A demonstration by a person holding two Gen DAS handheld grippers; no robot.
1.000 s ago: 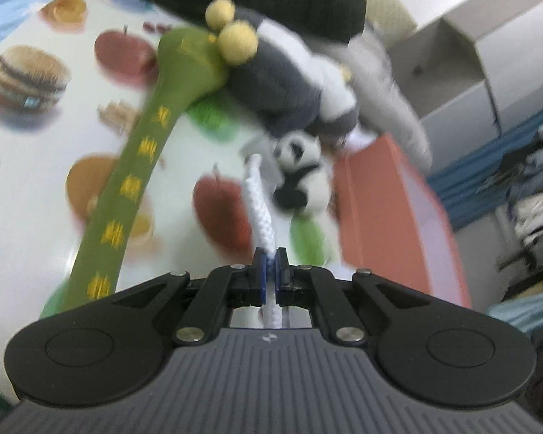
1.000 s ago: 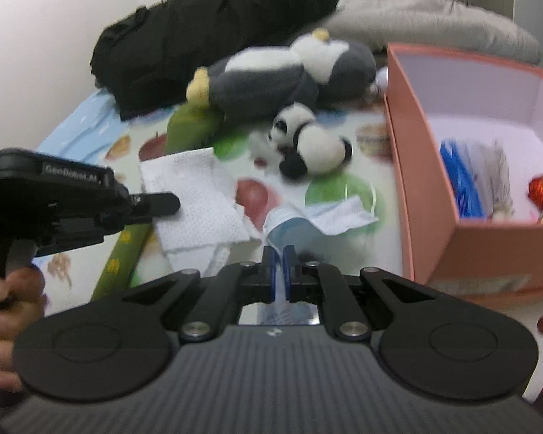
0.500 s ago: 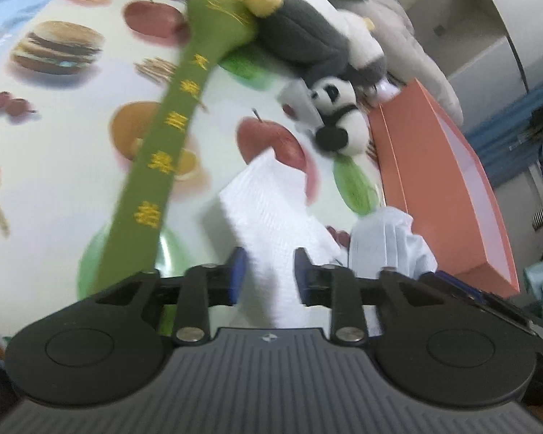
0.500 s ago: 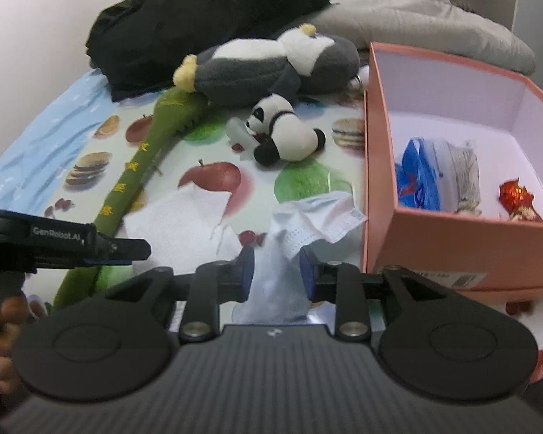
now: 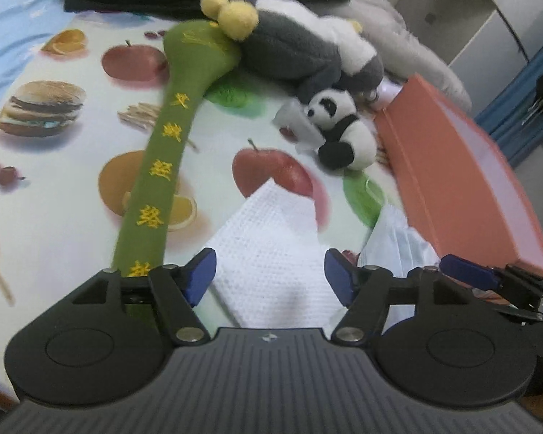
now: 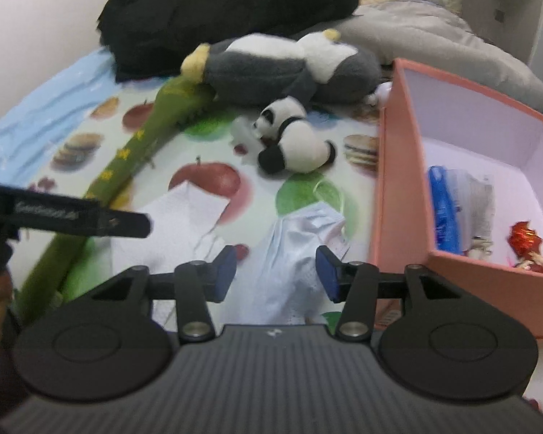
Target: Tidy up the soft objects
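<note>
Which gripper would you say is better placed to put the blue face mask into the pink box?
The right gripper: the face mask lies between its opening fingers, beside the pink box. The left gripper hangs over the white cloth.

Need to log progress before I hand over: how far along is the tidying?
Early. The pink box holds only a blue packet and a red wrapped item. Both grippers are opening: left gripper over the white cloth, right gripper over the face mask. Panda, penguin plush and green plush remain out.

Yellow characters, unreadable, on green plush [image 5: 170, 137]
</note>
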